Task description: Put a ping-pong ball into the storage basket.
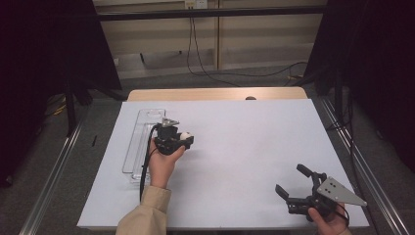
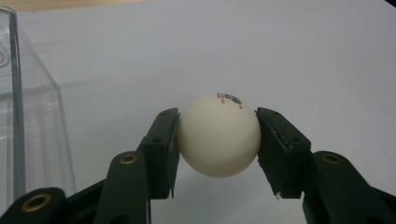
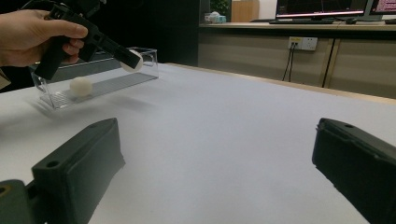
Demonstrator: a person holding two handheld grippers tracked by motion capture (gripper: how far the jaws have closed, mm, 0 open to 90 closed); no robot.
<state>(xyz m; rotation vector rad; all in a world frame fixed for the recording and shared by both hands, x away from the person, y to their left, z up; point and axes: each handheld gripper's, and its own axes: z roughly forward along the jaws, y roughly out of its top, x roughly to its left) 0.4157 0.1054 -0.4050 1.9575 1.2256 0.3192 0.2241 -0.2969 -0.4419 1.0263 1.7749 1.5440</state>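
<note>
White ping-pong ball (image 2: 218, 135) is clamped by the left gripper (image 1: 182, 139).
Right gripper (image 1: 292, 184) is held wide open, empty, near the table's (image 1: 244, 127) front edge.

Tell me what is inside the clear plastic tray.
One white ball lies inside the clear tray, seen in the right gripper view. The left gripper holds another ball above the table; its hand hides part of the tray.

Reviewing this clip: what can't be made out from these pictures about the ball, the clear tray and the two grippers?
- Ball: the print on top is too small and blurred to read in the left gripper view.
- Tray: in the high view the left hand-held gripper and hand cover part of it; its contents are unclear there.
- Right hand-held gripper: in the high view the bottom edge cuts off the hand holding it.
</note>
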